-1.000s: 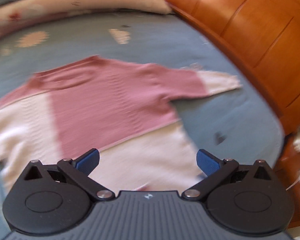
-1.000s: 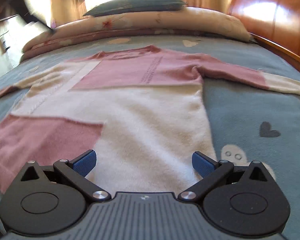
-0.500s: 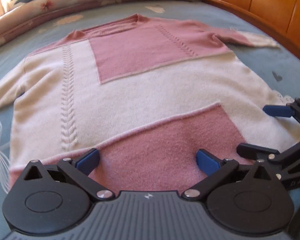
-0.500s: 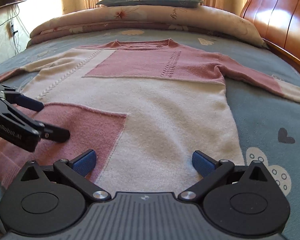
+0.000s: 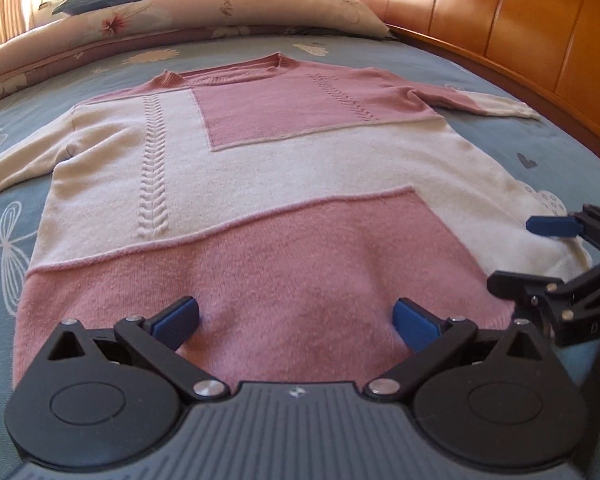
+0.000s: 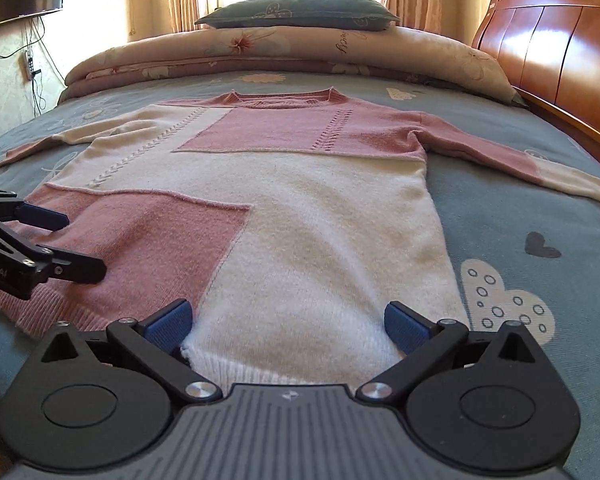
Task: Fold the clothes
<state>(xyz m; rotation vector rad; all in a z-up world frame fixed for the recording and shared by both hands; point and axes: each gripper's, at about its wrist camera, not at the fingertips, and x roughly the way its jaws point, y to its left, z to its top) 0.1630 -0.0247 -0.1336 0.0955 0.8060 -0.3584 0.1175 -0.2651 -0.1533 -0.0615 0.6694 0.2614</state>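
Left wrist view, pink-and-cream sweater (image 5: 260, 184) flat, sleeves spread, both claws wide.

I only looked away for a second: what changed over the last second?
Both open grippers swung in to the sweater's hem: left gripper over the pink panel, right gripper over the cream part. Nothing was gripped. The sweater stayed flat, sleeves spread, on the bed.

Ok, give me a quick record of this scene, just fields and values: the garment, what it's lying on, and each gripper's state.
garment: pink and cream sweater, spread flat, front up, both sleeves out to the sides
surface: blue patterned bedsheet
left gripper: open, over the pink hem area
right gripper: open, over the cream hem area
folding: none yet
background: pillow on a rolled quilt, wooden headboard
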